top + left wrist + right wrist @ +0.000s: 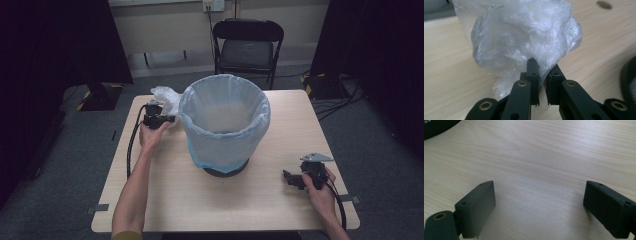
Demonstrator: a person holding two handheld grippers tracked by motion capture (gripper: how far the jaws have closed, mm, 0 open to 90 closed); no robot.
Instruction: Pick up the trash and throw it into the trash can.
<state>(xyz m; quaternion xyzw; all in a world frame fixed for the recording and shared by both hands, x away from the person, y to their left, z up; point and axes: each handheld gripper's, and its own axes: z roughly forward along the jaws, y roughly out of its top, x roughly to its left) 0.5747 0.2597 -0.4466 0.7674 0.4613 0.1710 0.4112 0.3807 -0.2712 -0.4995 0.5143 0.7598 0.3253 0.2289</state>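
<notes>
High view: round bin with pale blue plastic liner (223, 122) mid light wood table (200, 200); left gripper (159, 119) beside it.
Left gripper view: jaws pinch crumpled clear plastic bag (524, 37).
Right gripper view: right gripper (539, 207) jaws wide apart, holding nothing, above table.

Light wood table (280, 200) on grey carpet floor (65, 200). Black folding chair (247, 47) behind table, vs. pale wall (165, 30). Wall socket (213, 5) top centre w/ cable down. Black curtains (55, 40) L & R. Cables (345, 97) on floor, R side. Dim, even light.
</notes>
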